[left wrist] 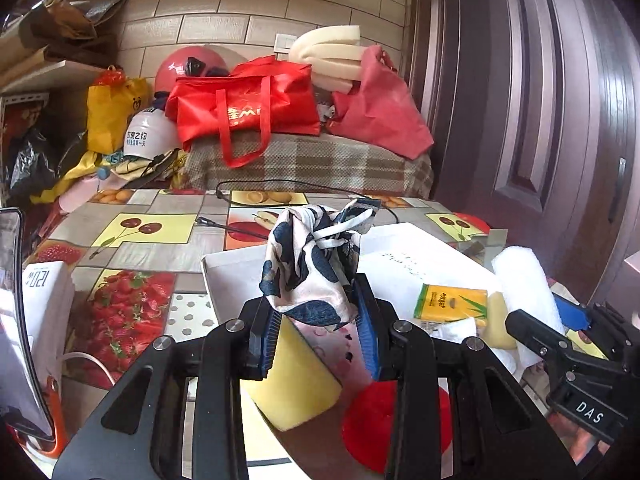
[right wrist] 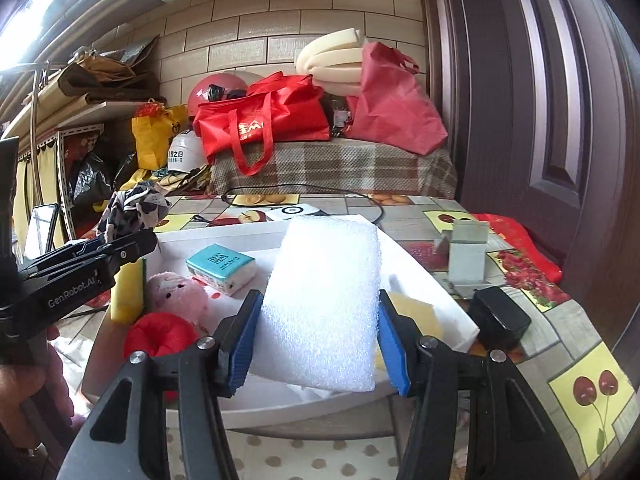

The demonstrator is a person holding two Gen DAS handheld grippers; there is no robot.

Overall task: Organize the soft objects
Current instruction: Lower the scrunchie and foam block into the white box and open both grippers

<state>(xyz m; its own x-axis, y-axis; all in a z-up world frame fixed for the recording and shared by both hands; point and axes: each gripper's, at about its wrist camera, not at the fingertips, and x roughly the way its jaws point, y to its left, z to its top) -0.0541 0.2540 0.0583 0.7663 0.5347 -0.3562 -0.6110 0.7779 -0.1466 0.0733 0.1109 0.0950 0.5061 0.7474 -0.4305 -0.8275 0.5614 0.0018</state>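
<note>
My left gripper (left wrist: 316, 312) is shut on a knotted white-and-navy patterned scarf (left wrist: 312, 264) and holds it above the white tray (left wrist: 236, 268). The scarf also shows in the right wrist view (right wrist: 132, 210). My right gripper (right wrist: 320, 320) is shut on a white foam block (right wrist: 326, 300) over the tray (right wrist: 424, 280). In the tray lie a yellow sponge (left wrist: 296, 380), a red plush piece (right wrist: 160, 336), a pink plush pig (right wrist: 178, 294), a teal tissue pack (right wrist: 222, 266) and a yellow-green tissue pack (left wrist: 452, 302).
The tray sits on a table with a fruit-print cloth (right wrist: 580, 360). A black box (right wrist: 500, 316) and a grey metal stand (right wrist: 466, 252) stand right of the tray. A phone (left wrist: 16, 320) stands at the left. Red bags (left wrist: 244, 108) and clutter lie behind.
</note>
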